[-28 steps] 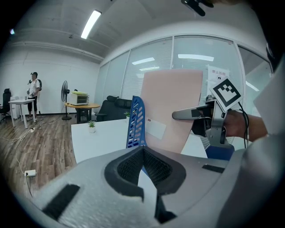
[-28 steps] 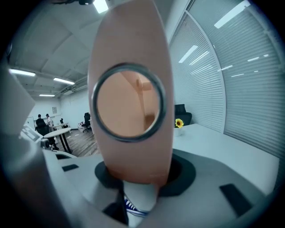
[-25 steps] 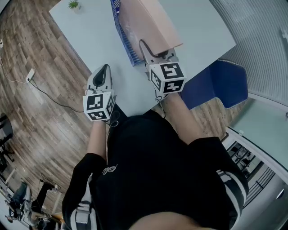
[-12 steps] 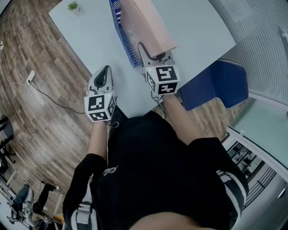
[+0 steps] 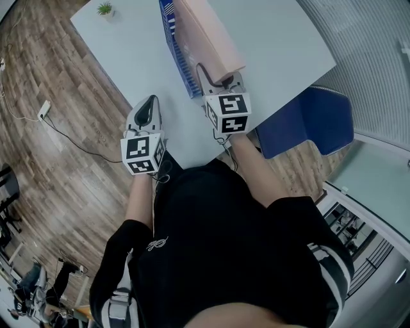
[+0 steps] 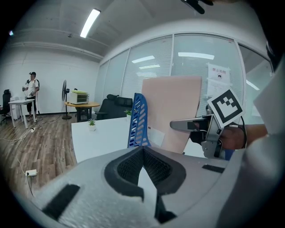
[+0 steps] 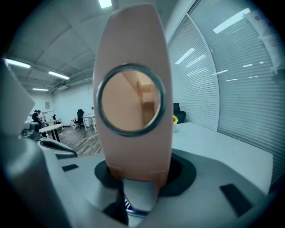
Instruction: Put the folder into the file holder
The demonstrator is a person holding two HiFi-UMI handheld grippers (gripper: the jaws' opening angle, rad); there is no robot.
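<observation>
Pink card makes up the one folder point(image 5: 208, 32), standing on edge against the single blue file holder point(image 5: 179, 61) on the white table point(image 5: 128, 45); whether it sits in a slot is unclear. Of two grippers, the right gripper point(image 5: 221, 73) clamps the folder's near end. At its 8 o'clock, the left gripper point(image 5: 151, 101) hovers with tips together, empty. One small plant point(image 5: 104, 8) stands at the table's 11 o'clock corner.
</observation>
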